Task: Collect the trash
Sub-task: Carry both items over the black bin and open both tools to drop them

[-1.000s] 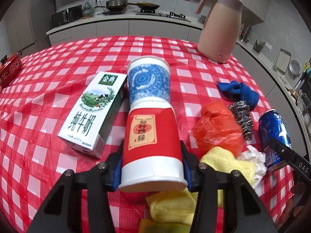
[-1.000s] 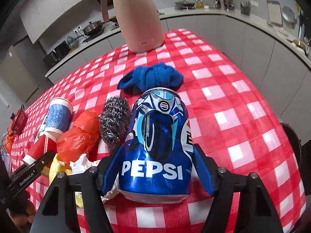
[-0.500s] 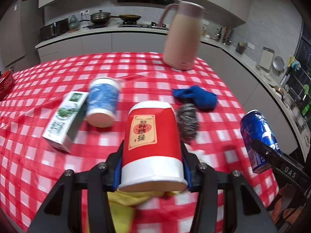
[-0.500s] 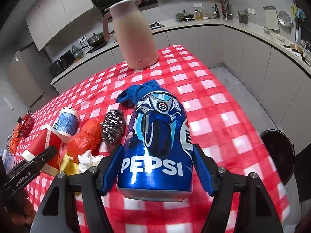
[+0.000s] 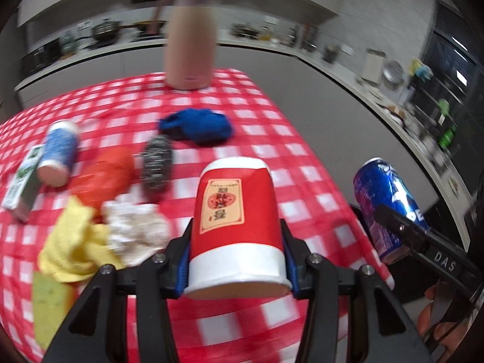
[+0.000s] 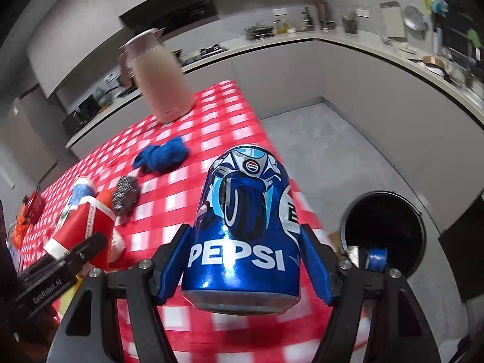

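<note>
- Above the checked tablecloth point(image 5: 260, 127), the left gripper point(image 5: 237, 260) is clamped on a red paper cup point(image 5: 236, 220), its blue pads pressing both sides just above the rim.
- Off the table's right edge, the right gripper point(image 6: 246, 260) is closed around a blue Pepsi can point(image 6: 245, 230), held near the open black bin point(image 6: 382, 233) on the floor.
- Something blue lies inside the bin; it looks like another can, though it is too dark to be sure.
- Risk: the can is beside the bin's mouth, not over it, so letting go now would likely drop it on the floor.
- Risk: the cup is thin paper; a hard squeeze may crumple it, and a loose one may let it slide out.
- Remaining rubbish, including the blue paper cup point(image 5: 59, 157), milk carton point(image 5: 22, 181) and orange bag point(image 5: 104, 175), sits on the table.
</note>
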The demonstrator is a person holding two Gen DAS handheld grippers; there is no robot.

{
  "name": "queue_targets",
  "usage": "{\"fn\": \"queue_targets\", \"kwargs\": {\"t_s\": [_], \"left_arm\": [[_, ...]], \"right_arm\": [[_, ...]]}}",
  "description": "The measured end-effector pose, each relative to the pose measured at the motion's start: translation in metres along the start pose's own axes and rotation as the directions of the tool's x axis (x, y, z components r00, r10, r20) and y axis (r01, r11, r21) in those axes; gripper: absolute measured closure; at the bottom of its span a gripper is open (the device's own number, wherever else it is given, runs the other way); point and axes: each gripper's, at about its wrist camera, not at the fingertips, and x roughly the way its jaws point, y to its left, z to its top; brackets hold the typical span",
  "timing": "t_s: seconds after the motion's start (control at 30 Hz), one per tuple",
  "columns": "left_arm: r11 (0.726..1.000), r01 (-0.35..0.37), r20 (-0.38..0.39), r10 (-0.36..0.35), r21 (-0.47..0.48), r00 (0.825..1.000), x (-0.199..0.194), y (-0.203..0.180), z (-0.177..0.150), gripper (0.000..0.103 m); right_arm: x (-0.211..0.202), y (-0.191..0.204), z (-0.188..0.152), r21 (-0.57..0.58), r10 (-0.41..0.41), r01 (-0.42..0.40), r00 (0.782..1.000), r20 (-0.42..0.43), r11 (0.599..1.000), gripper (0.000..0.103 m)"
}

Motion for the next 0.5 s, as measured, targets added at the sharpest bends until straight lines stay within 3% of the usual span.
{"fn": "queue_targets", "kwargs": {"t_s": [0.23,0.5], "left_arm": [[0.995,0.069,-0.029,-0.067,0.070,0.997,0.023,-0.054,0.004,0.053],[0.988,0.123,-0.046,-0.119,0.093,0.992,0.053,-0.153,0.006,0.053]], "right_arm": [[-0.016,-0.059,0.004,0.086,-0.070,0.067,0.997,0.026,0.994,0.031],[-0.011,-0.161,0.014,0.116,-0.104,0.105,0.994,-0.011,0.988,0.031]]}}
